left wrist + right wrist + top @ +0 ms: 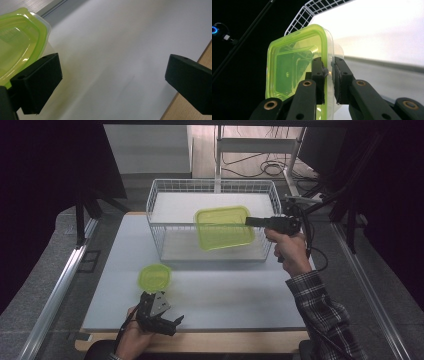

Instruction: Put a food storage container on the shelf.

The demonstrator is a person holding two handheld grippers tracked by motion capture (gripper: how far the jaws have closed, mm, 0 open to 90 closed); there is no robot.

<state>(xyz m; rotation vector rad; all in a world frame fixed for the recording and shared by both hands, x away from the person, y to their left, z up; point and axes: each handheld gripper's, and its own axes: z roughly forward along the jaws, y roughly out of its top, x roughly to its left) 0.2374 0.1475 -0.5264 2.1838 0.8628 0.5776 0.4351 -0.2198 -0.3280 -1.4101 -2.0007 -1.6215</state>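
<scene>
- My right tool (252, 221) is clamped on the rim of a rectangular green-lidded container (224, 227), its jaws pinching the lid edge from both sides; in the right gripper view I see the pads (318, 72) pressed against the lid (294, 67) and the clear tub wall.
- My right hand (289, 250) is raised beside the right end of the wire basket (165, 195), forearm in a plaid sleeve (325, 315) angled up from the lower right, the tool pointing level toward the left.
- The container hangs tilted in the air, over the front part of the basket, apart from the table (240, 290).
- My left tool (167, 322) rests low at the table's near edge, held in my left hand (132, 337), its jaws spread wide with nothing between them.
- A smaller round green-lidded container (154, 277) sits on the table just ahead of the left tool; in the left gripper view it (17, 42) lies beside one jaw, not gripped.
</scene>
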